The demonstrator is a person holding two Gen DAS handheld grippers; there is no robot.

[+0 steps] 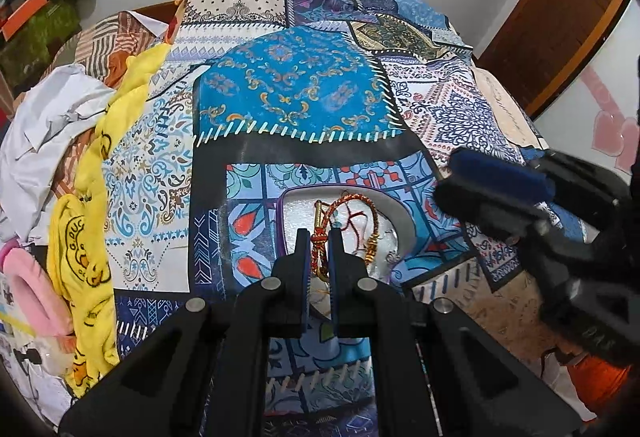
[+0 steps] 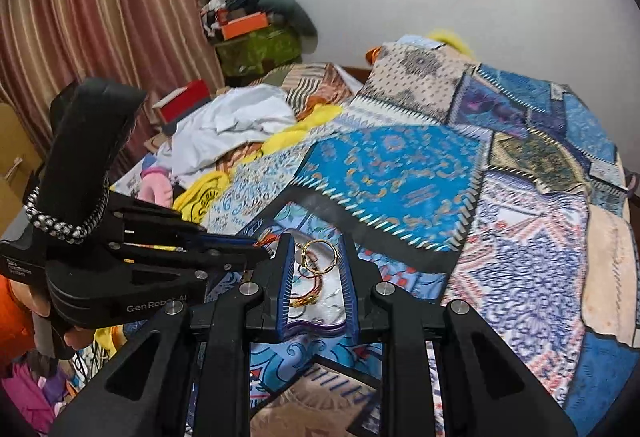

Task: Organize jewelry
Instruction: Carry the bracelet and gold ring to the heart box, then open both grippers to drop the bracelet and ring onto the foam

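My left gripper (image 1: 320,239) is shut on a red and gold braided thread bracelet (image 1: 318,257), whose loop hangs over a silver tray with a purple rim (image 1: 282,205). The tray lies on the patchwork quilt and holds a gold piece and thin threads. In the right wrist view my right gripper (image 2: 318,245) hovers over the same tray (image 2: 312,329). A gold ring (image 2: 320,253) spans the narrow gap between its pads and looks gripped. The left gripper (image 2: 260,251) comes in from the left, its tip close beside my right gripper's left finger. The right gripper (image 1: 446,177) shows blurred at the tray's right side.
A blue patchwork quilt (image 1: 296,93) covers the bed. Yellow cloth (image 1: 92,237), crumpled white cloth (image 1: 52,109) and a pink item (image 1: 36,285) lie along the left side. A wooden door (image 1: 552,21) stands far right. A pile with an orange box (image 2: 244,27) and striped curtains (image 2: 100,17) lie beyond.
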